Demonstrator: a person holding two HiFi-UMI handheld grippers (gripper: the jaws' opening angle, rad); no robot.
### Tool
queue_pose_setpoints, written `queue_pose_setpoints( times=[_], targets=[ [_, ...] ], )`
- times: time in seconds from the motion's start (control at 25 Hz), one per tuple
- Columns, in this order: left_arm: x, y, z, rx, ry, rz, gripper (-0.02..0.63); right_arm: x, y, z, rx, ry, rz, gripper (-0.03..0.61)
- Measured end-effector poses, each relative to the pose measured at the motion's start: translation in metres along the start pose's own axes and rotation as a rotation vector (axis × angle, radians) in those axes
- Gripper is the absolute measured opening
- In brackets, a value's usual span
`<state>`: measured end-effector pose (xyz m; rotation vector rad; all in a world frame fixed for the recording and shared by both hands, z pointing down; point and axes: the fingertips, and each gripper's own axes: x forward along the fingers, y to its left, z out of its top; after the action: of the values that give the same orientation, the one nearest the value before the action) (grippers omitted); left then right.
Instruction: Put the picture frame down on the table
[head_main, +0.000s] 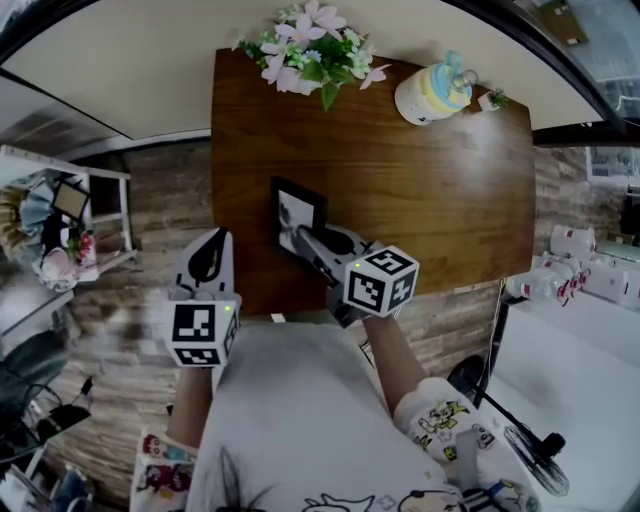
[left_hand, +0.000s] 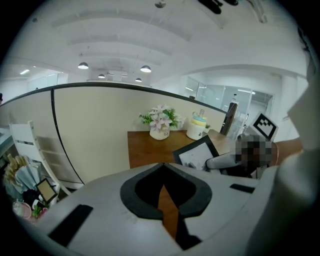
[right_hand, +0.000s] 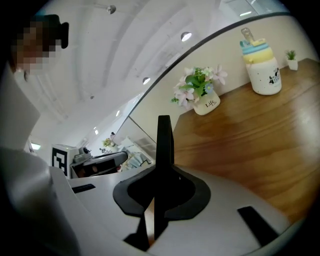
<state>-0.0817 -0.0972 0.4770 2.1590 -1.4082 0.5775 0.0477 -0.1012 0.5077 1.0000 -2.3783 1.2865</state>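
Observation:
A black picture frame (head_main: 297, 213) with a pale print stands on edge, tilted, over the near left part of the wooden table (head_main: 430, 200). My right gripper (head_main: 304, 241) is shut on its near lower side. The right gripper view shows the frame (right_hand: 164, 145) edge-on as a thin dark bar clamped between the jaws of my right gripper (right_hand: 157, 192). My left gripper (head_main: 212, 243) hangs by the table's near left corner, apart from the frame, with nothing in it. In the left gripper view its tips (left_hand: 162, 172) meet, and the frame (left_hand: 199, 154) shows beyond them to the right.
A pot of pink and white flowers (head_main: 310, 52) stands at the table's far edge. A cream bottle with a pastel lid (head_main: 434, 90) and a tiny potted plant (head_main: 492, 100) stand at the far right. A white rack (head_main: 75, 215) is on the floor to the left.

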Motion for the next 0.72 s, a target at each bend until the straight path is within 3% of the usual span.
queue_pose_setpoints(
  times=[0.52,0.72],
  targets=[
    [0.008,-0.002,-0.023,-0.014,0.037,-0.028,0.003,0.025,-0.006,-0.029,0.269,0.079,0.129,0.026],
    [0.006,-0.001,-0.030,-0.014,0.051,-0.027,0.003,0.034,-0.004,-0.035,0.300,0.114,0.160,0.026]
  ],
)
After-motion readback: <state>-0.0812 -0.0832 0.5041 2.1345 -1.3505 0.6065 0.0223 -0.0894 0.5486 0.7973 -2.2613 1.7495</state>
